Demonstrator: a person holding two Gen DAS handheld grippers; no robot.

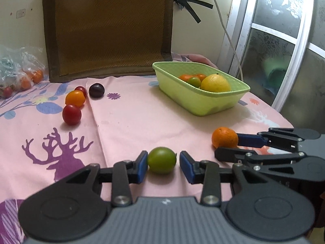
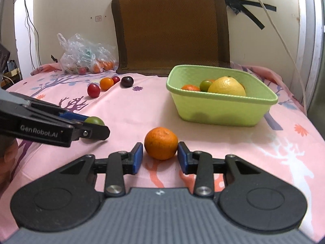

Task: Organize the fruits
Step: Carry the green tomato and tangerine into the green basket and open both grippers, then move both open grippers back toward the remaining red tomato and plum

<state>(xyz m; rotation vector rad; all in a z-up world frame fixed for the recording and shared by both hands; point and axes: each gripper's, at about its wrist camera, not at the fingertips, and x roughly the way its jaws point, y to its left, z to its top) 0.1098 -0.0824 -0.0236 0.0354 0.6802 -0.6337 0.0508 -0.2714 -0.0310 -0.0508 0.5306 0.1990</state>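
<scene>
- Fruits: green lime-like fruit [image 1: 161, 160] and mandarin [image 2: 161, 143] both sit on the pink deer-print sheet [image 1: 126, 118], near edge, in front of the green basket [image 2: 223, 111].
- L tongs [image 1: 163, 162]: narrow gap, green fruit between the pads. Left pad looks to touch it, right pad shows a slit of clearance, so not clamped. Fruit rests on the sheet.
- R tongs [image 2: 160, 154]: narrow gap, mandarin between the pads, not squeezed; small gap on the left pad, right pad about at the skin. Mandarin is down on the sheet too.
- The two tongs are side by side, near each other, not touching.
- Basket holds a lemon [image 2: 226, 86], a small green fruit and orange ones behind it.
- Loose at far left: red cherry tomato [image 1: 71, 114], orange tomato [image 1: 75, 98], a 2nd small red one [image 1: 81, 90], dark plum [image 1: 96, 90], all clustered close.
- Plastic bag [image 2: 85, 55] with more fruit at the back left, by the wall.
- Brown mat [image 2: 172, 26] leans upright on the wall behind the basket.
</scene>
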